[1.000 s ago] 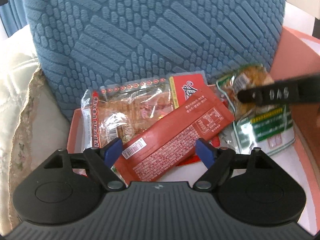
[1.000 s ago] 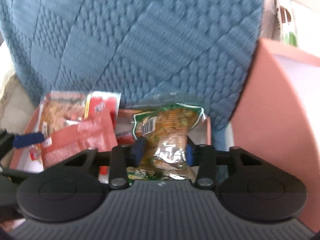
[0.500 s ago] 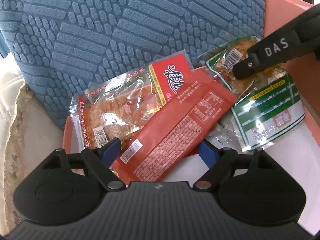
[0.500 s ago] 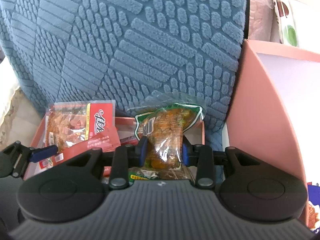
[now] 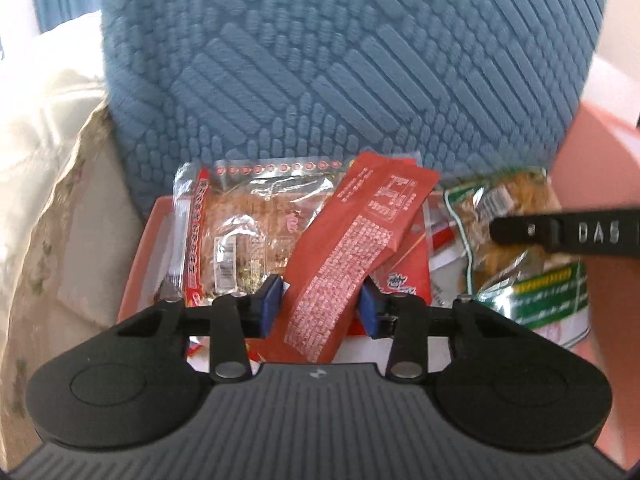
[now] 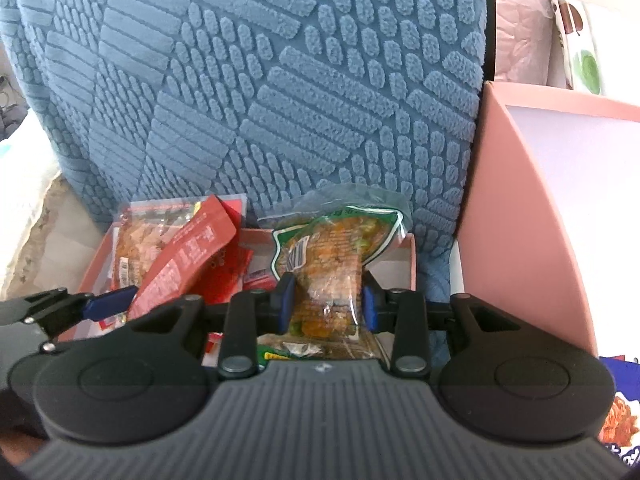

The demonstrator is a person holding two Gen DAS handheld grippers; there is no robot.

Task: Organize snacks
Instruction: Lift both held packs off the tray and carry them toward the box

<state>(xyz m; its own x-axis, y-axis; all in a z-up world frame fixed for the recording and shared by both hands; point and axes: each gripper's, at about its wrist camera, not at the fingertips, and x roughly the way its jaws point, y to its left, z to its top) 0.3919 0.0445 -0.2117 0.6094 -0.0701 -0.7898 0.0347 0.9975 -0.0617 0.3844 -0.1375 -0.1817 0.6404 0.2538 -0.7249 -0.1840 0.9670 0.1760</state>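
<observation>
The long red packet (image 5: pixel 352 256) lies slanted across the pile in the small pink tray (image 5: pixel 138 264), its near end sticking out between the blue pads of the left gripper (image 5: pixel 320 304). Those jaws are closing on it; the right pad looks to be at the packet's edge, the left pad just short of it, so I judge the pinch not yet firm. To do this well, let the pads seat squarely across the packet's width before any lift, then raise it along its own slant so it slides off the clear packet of brown snacks (image 5: pixel 240 232) to its left instead of dragging that along.

To the right, the right gripper (image 6: pixel 326 306) is pinching the green-edged bag (image 6: pixel 332 264) at its waist, the film bunched between the pads. The bag stands in the far right corner of the tray, against the blue cushion (image 6: pixel 256 80). Keep the two grippers apart as they rise, since their loads sit close together. The larger pink box (image 6: pixel 520 208) at right looks a likely place to put them.
</observation>
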